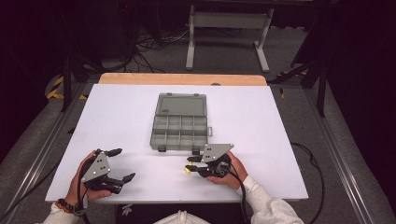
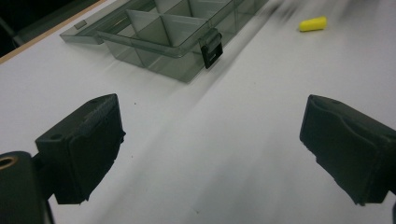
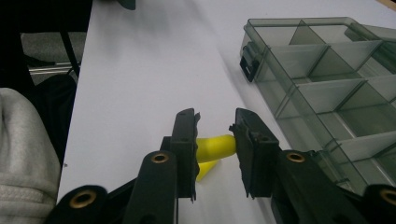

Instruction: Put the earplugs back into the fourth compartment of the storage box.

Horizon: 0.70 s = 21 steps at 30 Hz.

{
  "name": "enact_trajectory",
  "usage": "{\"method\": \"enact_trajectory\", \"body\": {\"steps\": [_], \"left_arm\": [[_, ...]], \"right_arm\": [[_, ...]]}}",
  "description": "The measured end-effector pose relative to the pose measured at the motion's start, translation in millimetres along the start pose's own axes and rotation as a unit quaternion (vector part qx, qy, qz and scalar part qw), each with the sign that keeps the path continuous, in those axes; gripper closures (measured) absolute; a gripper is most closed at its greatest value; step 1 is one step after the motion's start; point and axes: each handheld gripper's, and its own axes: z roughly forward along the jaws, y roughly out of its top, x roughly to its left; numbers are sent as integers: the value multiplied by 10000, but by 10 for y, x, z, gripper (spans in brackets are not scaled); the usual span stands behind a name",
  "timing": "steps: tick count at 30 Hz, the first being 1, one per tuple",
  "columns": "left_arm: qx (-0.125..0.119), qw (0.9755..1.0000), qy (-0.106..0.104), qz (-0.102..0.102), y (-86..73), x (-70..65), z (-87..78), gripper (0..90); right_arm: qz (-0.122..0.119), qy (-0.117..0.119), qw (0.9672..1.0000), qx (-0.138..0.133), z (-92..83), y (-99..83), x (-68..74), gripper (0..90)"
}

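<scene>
My right gripper point(image 1: 188, 165) is at the table's near edge, just in front of the box, and its jaws point(image 3: 215, 127) are shut on a small yellow foam plug point(image 3: 214, 147). The plug point(image 1: 187, 171) sits low over the white table top; in the left gripper view the plug point(image 2: 313, 23) shows at the far right. The grey see-through compartment box point(image 1: 180, 140) lies open at the table's middle with its lid point(image 1: 182, 105) folded back. Its compartments point(image 3: 327, 79) look empty. At the near left, my left gripper point(image 1: 123, 164) is open wide point(image 2: 210, 149) with nothing between its fingers.
The white table top point(image 1: 261, 121) has a wooden strip point(image 1: 182, 78) along its far edge. The box's dark latch point(image 2: 212, 49) faces the near side. A person's grey sleeve point(image 3: 23, 154) lies at the near edge. A metal stand point(image 1: 229, 32) and cables are on the floor beyond.
</scene>
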Motion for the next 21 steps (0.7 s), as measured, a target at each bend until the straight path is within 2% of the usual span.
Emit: {"method": "enact_trajectory", "body": {"steps": [12, 21], "left_arm": [[-4, 10000, 1, -10, 0, 6, -5, 71], [2, 10000, 2, -15, 3, 18, -10, 71]], "right_arm": [[-43, -200, 9996, -202, -94, 48, 5, 708], [24, -417, 9985, -362, -170, 71, -26, 708]]}}
